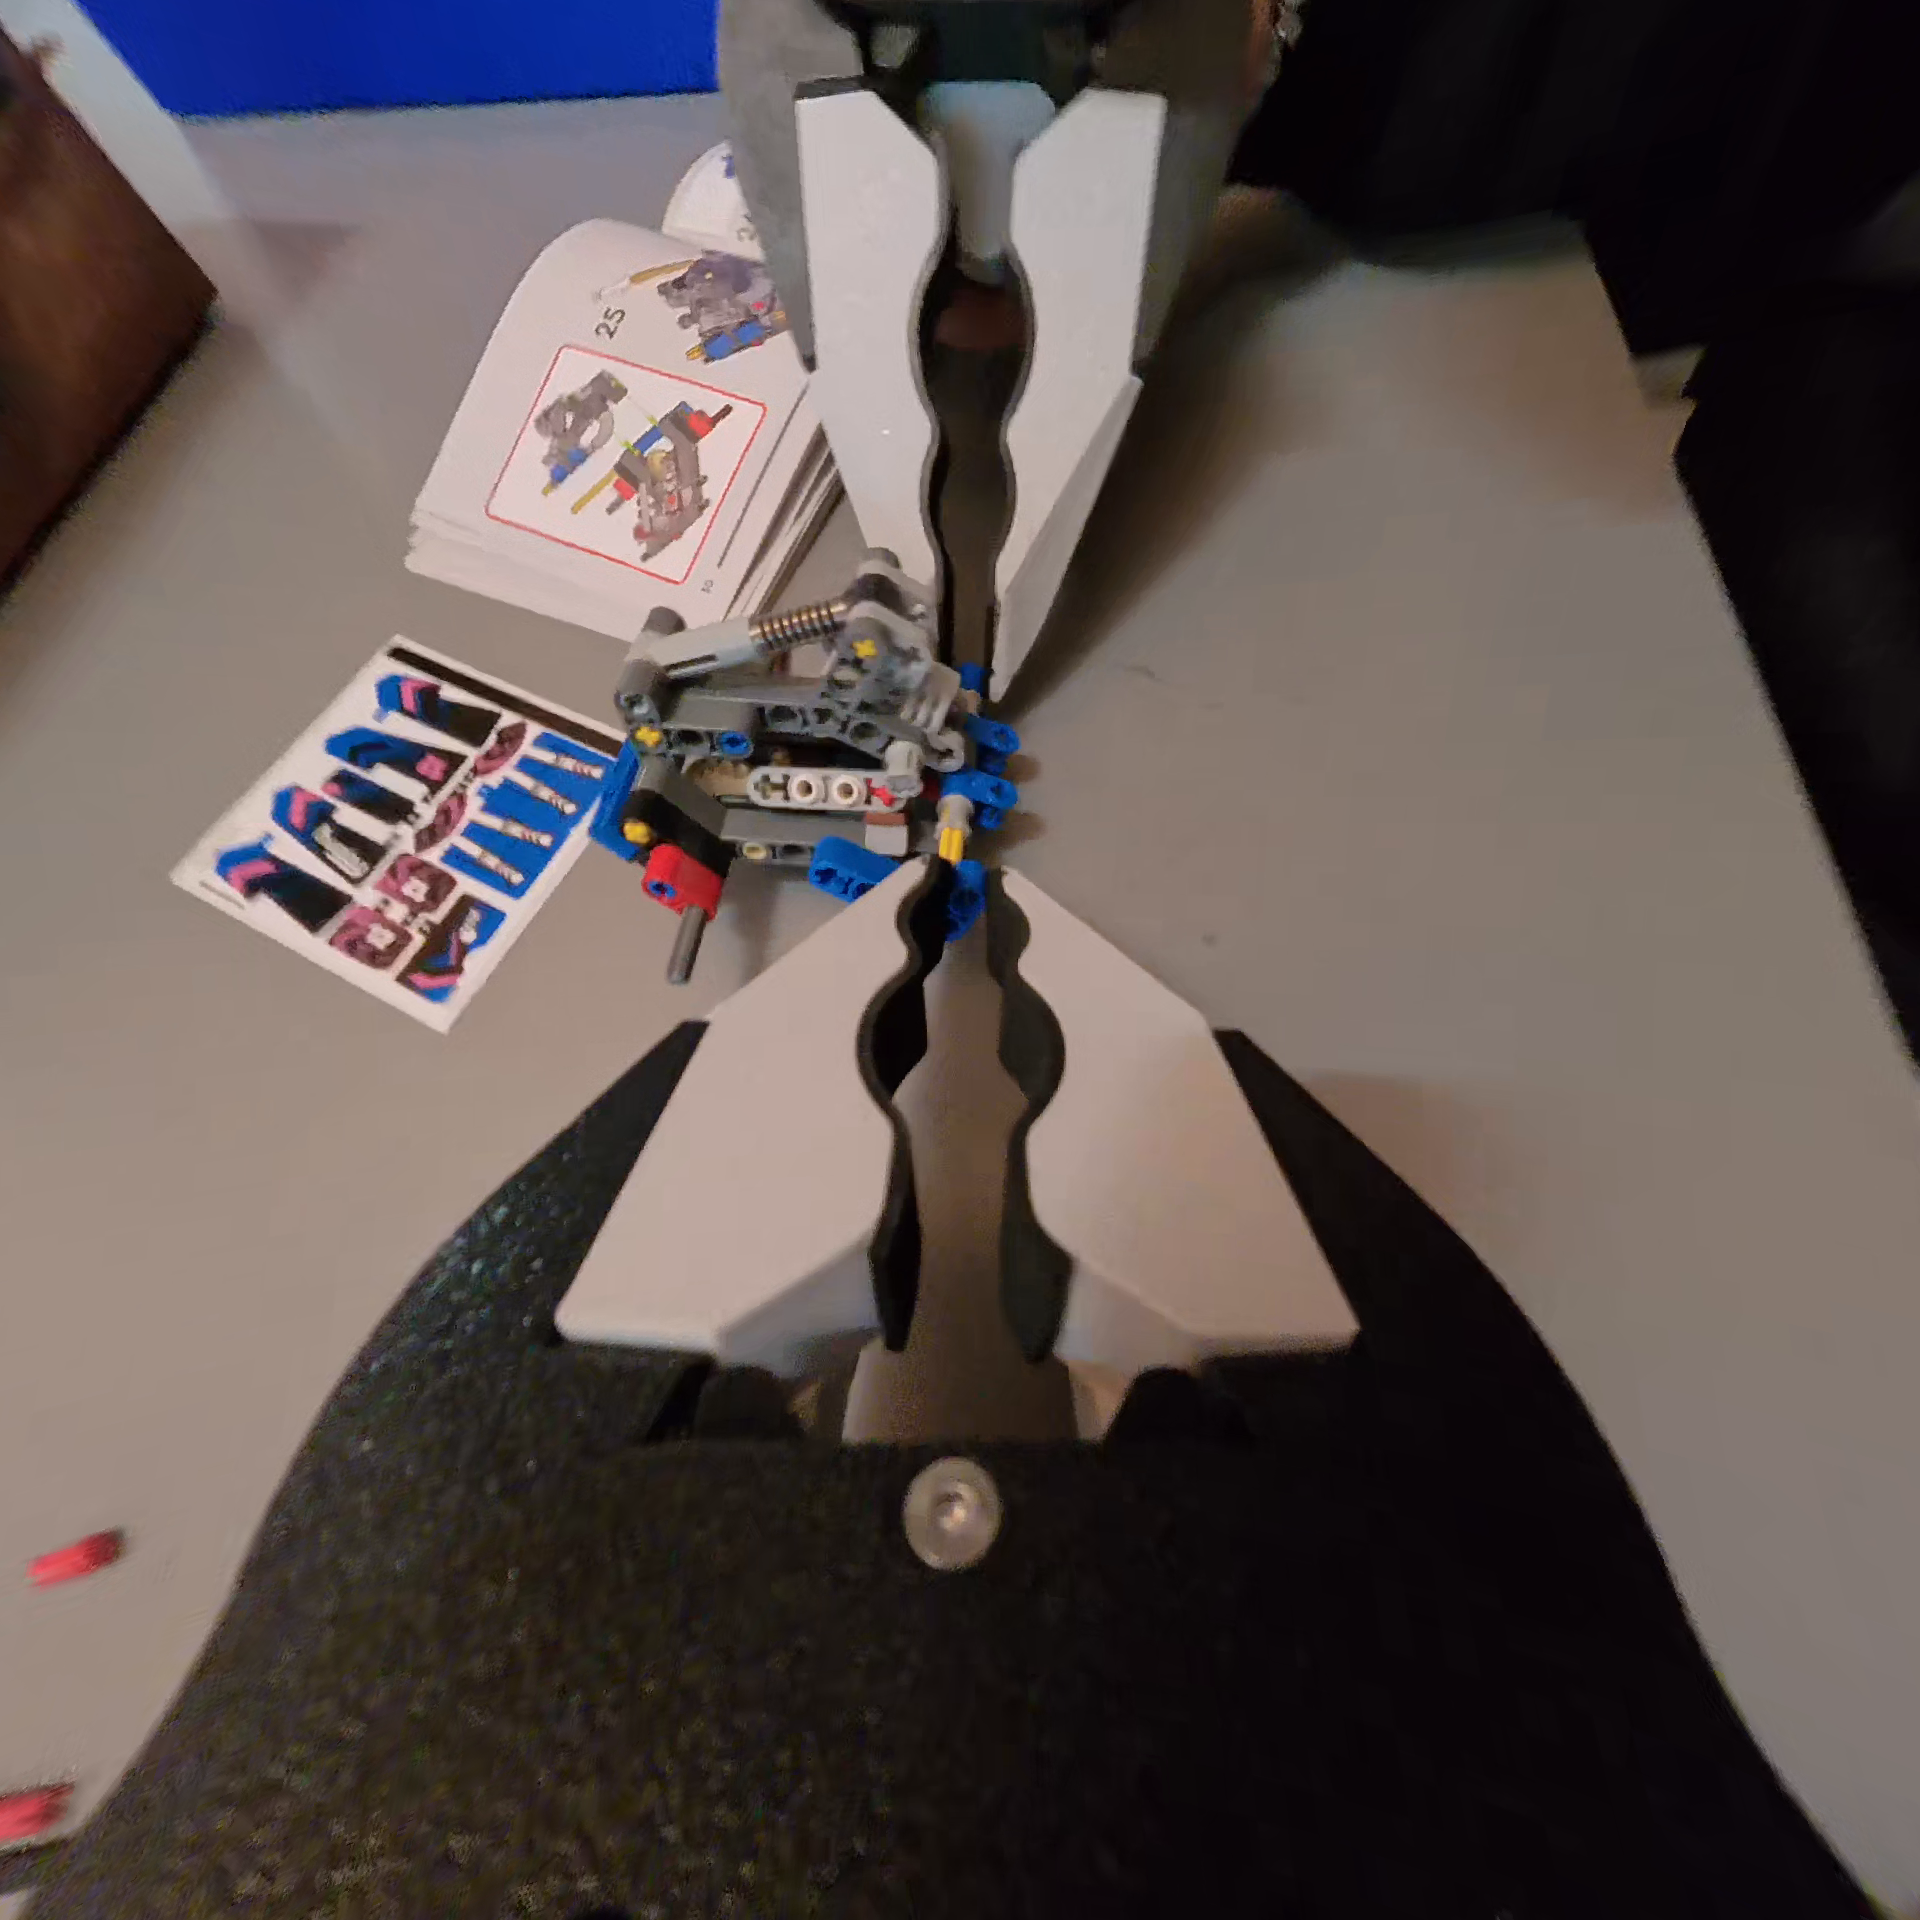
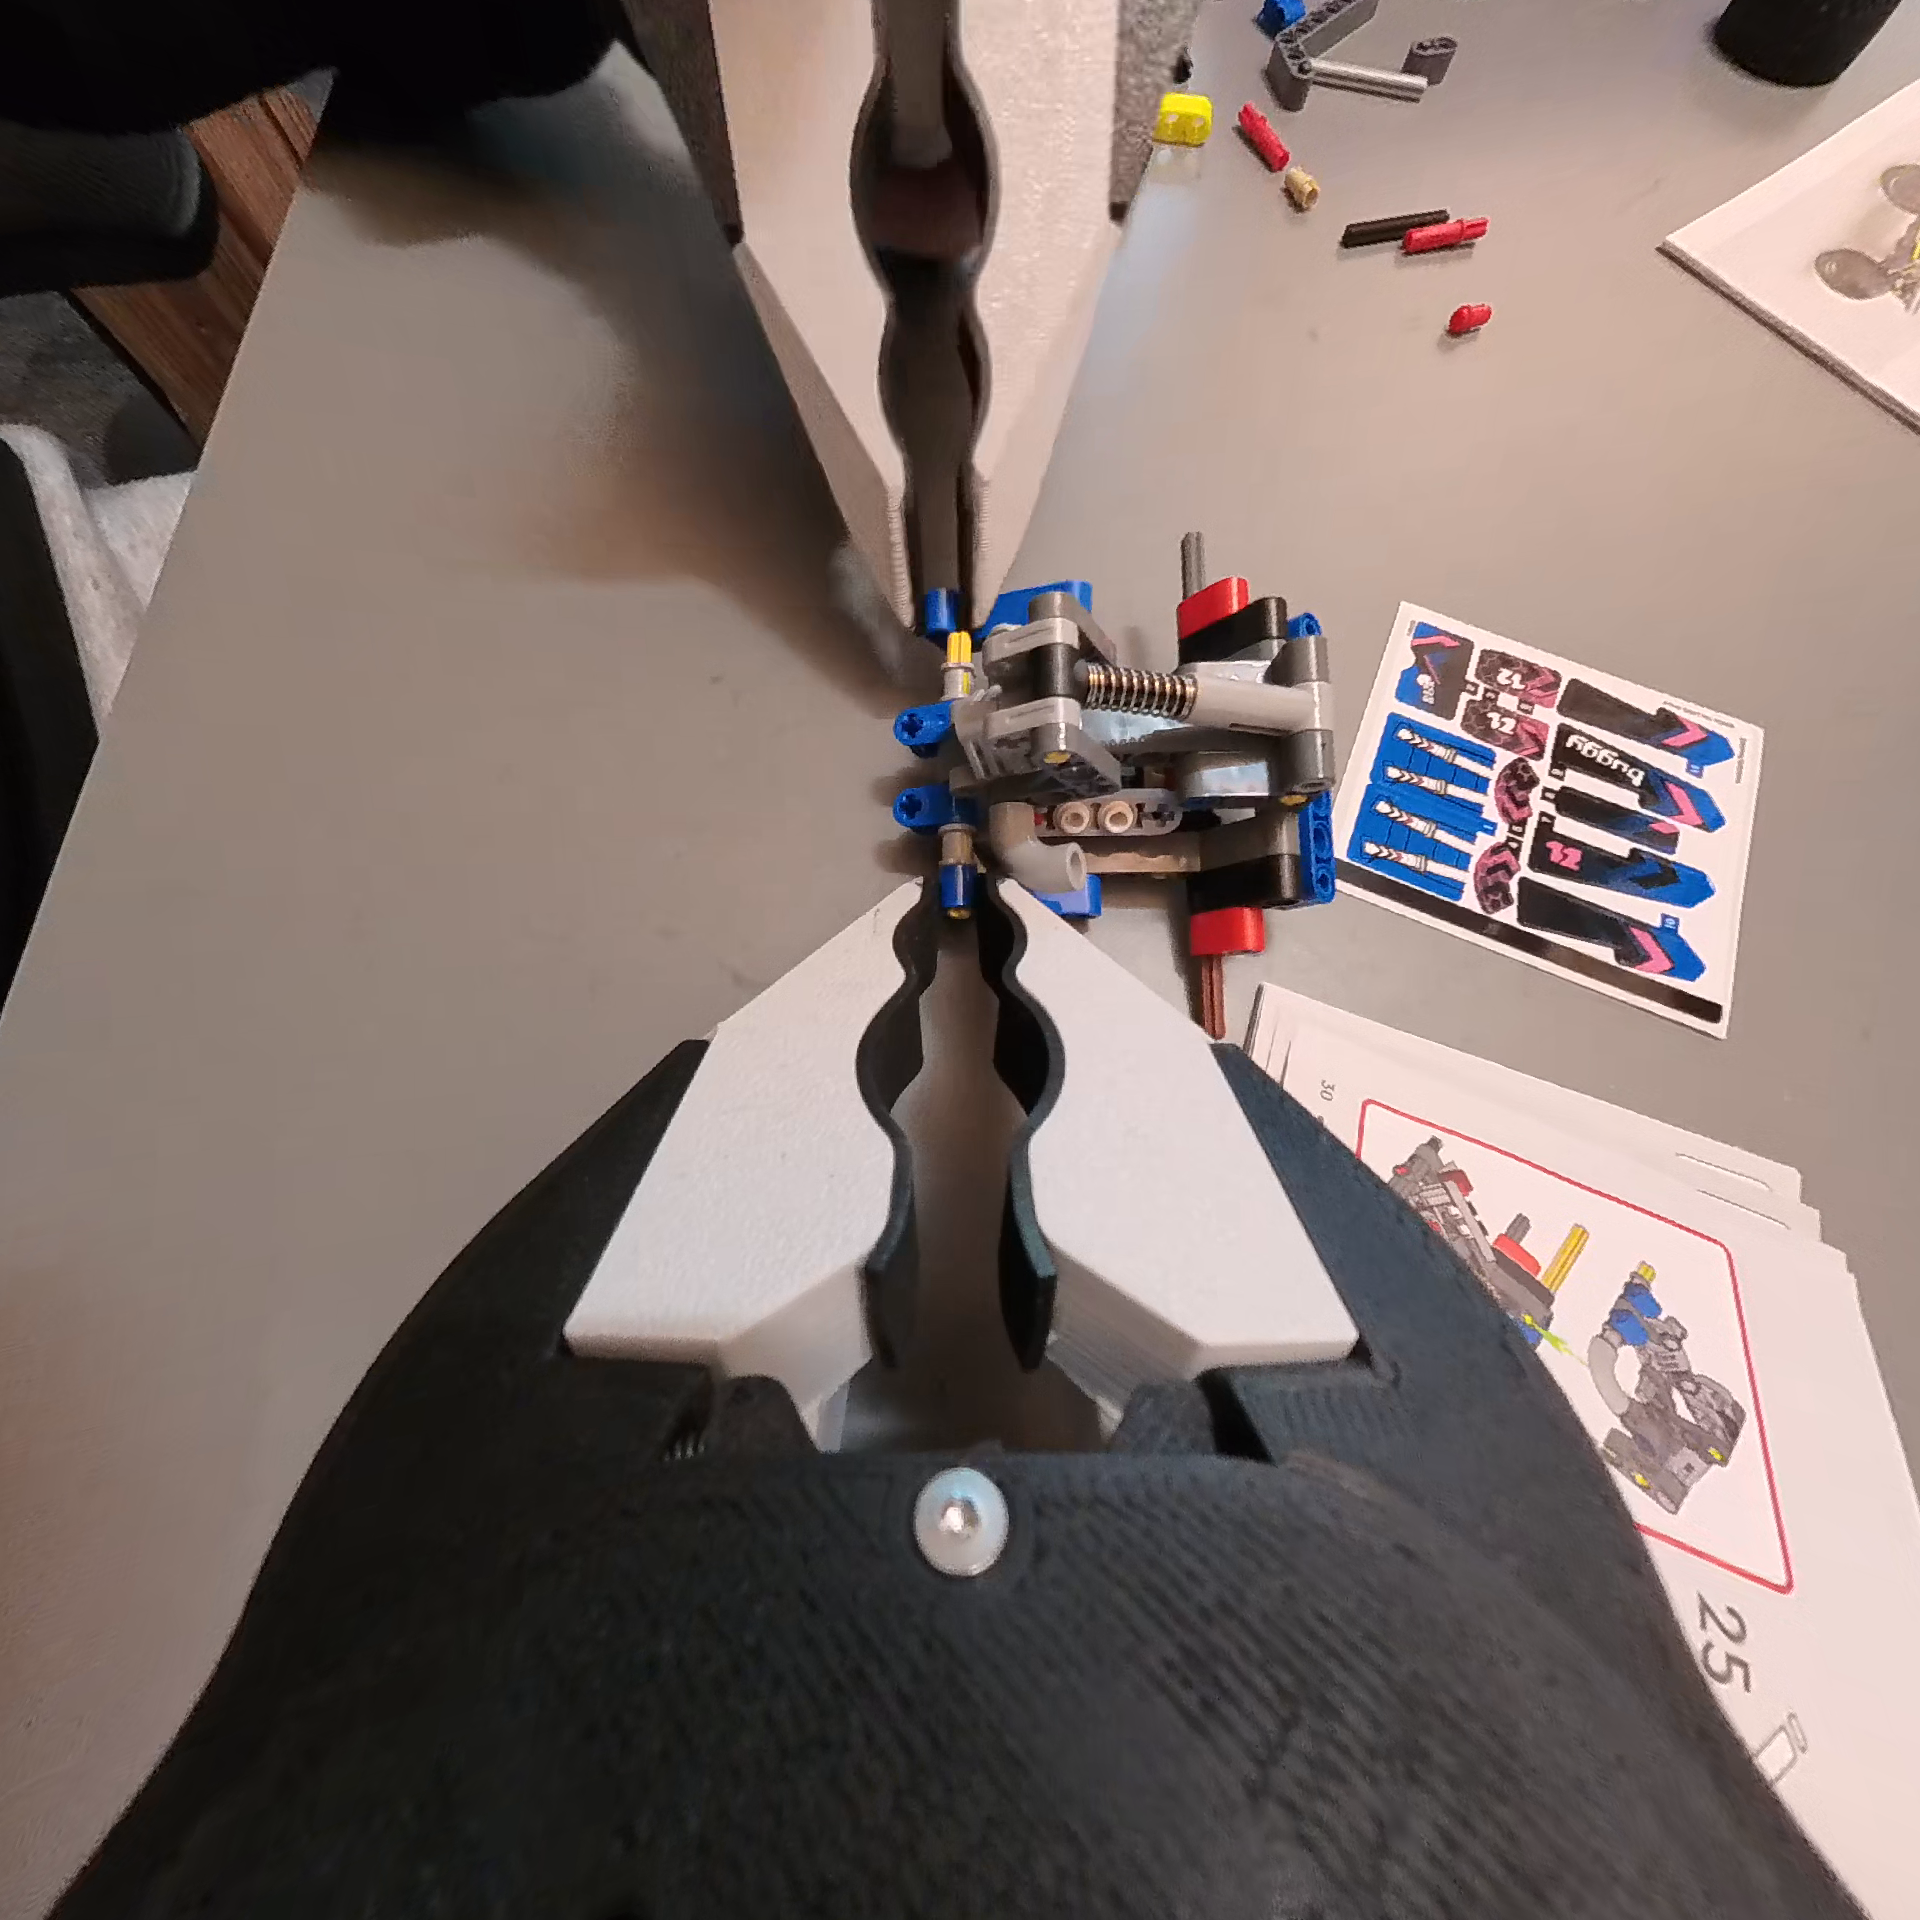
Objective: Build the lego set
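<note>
A small grey, black and blue lego assembly (image 1: 800, 758) with a coil spring and red end pieces sits low over the grey table (image 1: 1351, 831). It also shows in the right wrist view (image 2: 1122, 758). My left gripper (image 1: 961, 875) is shut on a blue connector (image 1: 964, 902) at one end of the assembly's row of blue pins. My right gripper (image 2: 961, 885) is shut on a blue connector (image 2: 956, 891) at the opposite end of that row. The two grippers face each other tip to tip: the right one (image 1: 966, 675) enters the left wrist view from the top, and the left one (image 2: 945, 613) enters the right wrist view from the top.
An open instruction booklet (image 1: 603, 457) (image 2: 1558, 1299) and a sticker sheet (image 1: 384, 831) (image 2: 1538, 821) lie beside the assembly. Loose parts lie farther off: grey beams (image 2: 1351, 73), a yellow piece (image 2: 1184, 114), red pins (image 2: 1444, 234). The table edge (image 2: 208, 436) runs close by.
</note>
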A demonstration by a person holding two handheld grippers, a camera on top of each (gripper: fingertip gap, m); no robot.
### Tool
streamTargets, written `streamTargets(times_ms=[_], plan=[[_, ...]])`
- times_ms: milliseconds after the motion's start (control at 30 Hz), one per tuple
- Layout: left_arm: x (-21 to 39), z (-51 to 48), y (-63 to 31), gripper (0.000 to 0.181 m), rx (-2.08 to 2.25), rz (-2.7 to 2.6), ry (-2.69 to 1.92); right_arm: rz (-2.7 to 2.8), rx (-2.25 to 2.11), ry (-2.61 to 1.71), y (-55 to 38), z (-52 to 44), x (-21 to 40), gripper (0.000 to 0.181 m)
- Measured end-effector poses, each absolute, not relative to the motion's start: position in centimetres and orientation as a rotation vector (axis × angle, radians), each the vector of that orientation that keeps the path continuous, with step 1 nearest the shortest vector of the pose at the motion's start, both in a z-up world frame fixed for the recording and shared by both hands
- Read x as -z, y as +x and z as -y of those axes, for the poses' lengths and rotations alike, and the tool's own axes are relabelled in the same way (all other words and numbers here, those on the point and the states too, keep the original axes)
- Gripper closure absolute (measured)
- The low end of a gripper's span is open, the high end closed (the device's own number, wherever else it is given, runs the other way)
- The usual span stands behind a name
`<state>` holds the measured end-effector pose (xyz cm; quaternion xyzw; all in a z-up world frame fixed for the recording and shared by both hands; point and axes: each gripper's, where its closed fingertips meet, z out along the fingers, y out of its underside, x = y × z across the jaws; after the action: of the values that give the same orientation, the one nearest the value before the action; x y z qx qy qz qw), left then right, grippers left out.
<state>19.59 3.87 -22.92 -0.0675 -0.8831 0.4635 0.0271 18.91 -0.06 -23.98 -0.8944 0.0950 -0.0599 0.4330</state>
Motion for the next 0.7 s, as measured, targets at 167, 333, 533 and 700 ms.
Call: streamTargets(times_ms=[167,333,533,700], plan=[[22.1,-4.1,19.5,0.177,-1.44,2.605,-0.016,-0.243,0.151,-2.228,19.0,0.0,24.0,0.175],[21.6,-4.4,19.6,0.177,-1.438,2.498,0.069,-0.246,0.142,-2.227,19.0,0.0,24.0,0.175],[22.1,-4.3,19.5,0.177,-1.35,2.458,0.087,-0.247,0.138,-2.227,19.0,0.0,24.0,0.175],[22.5,-4.1,19.7,0.177,-1.323,2.481,0.072,-0.249,0.133,-2.226,19.0,0.0,24.0,0.175]])
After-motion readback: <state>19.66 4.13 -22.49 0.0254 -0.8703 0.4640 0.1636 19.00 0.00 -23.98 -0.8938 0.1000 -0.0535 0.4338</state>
